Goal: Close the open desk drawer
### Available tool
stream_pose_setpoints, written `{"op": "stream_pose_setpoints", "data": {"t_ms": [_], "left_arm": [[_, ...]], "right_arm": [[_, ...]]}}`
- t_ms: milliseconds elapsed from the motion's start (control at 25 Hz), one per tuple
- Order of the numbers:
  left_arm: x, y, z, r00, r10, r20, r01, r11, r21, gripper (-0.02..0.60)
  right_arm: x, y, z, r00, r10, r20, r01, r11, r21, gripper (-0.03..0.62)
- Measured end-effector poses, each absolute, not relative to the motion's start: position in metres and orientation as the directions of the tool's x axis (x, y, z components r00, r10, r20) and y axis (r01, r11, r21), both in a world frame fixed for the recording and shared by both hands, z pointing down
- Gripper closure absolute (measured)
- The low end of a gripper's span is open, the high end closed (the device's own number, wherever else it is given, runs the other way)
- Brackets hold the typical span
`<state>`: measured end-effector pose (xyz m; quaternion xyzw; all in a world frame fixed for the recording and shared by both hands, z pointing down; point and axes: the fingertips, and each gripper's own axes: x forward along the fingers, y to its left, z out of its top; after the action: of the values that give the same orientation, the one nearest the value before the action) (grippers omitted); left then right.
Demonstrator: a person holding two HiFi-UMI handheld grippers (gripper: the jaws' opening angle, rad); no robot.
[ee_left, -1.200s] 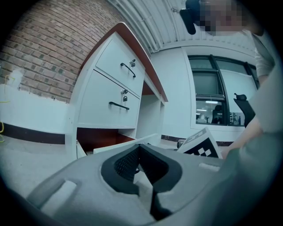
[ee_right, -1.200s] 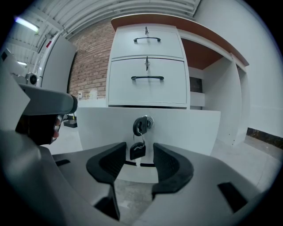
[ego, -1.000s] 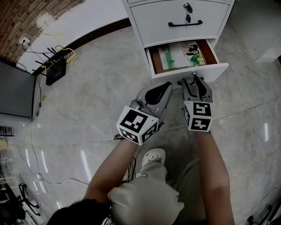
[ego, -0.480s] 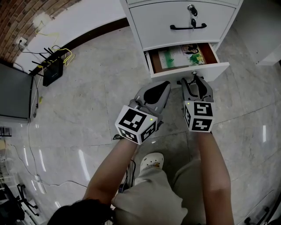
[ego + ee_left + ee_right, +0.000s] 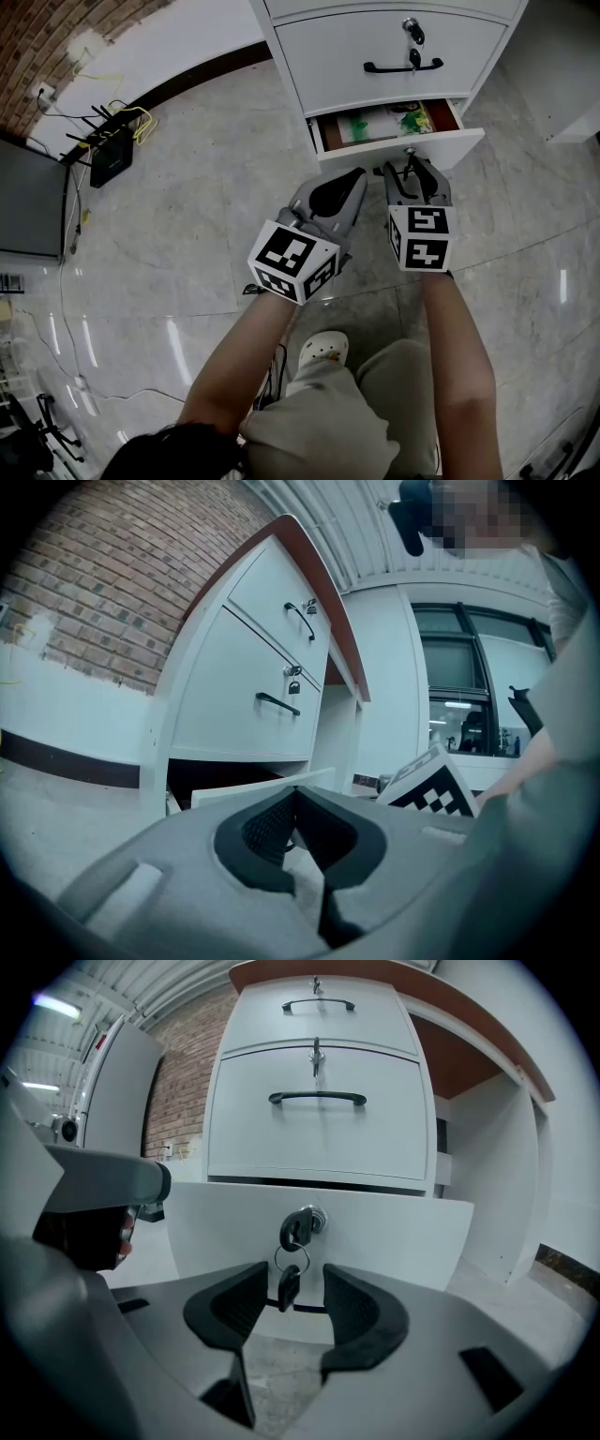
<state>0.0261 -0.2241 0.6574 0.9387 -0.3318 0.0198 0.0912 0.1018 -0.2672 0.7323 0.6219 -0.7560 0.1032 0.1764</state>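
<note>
the white flat-fronted bottom drawer (image 5: pixel 375 153) of the white desk pedestal (image 5: pixel 375 47) stands part-way out, at 12 o'clock from the person's two hands, with green printed papers (image 5: pixel 394 124) showing in the uncovered strip. the right gripper (image 5: pixel 410 174) points at the drawer front, tipped a little downward. its jaws are apart and straddle the small dark key (image 5: pixel 287 1288), which hangs on a ring from the silver lock (image 5: pixel 305 1221). they clamp nothing, and seem set that way so the tips can bear on the panel either side of the key rather than crush it. whether the tips actually touch the front cannot be told. the left gripper (image 5: pixel 349 183) sits just beside it at 9 o'clock, jaws together and empty, aimed at the drawer's left part. it is probably there as a second pushing point so the drawer runs in square. judging by the gap, the closing is well along but not finished, and a level push toward 12 o'clock should seat it.
</note>
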Motion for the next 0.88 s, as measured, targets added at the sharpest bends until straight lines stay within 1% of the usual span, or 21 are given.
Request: {"op": "stream_pose_setpoints", "data": {"t_ms": [480, 880], "left_arm": [[0.017, -0.254, 0.655, 0.768, -0.634, 0.087, -0.639, -0.750, 0.174, 0.575], [0.004, -0.268, 0.660, 0.756, -0.648, 0.095, -0.653, -0.736, 0.177, 0.575]], "right_arm": [[0.098, -0.299, 0.732, -0.167, -0.902, 0.398, -0.980, 0.197, 0.036, 0.402], [0.094, -0.326, 0.731, -0.144, -0.893, 0.426, -0.982, 0.183, 0.053, 0.402]]}}
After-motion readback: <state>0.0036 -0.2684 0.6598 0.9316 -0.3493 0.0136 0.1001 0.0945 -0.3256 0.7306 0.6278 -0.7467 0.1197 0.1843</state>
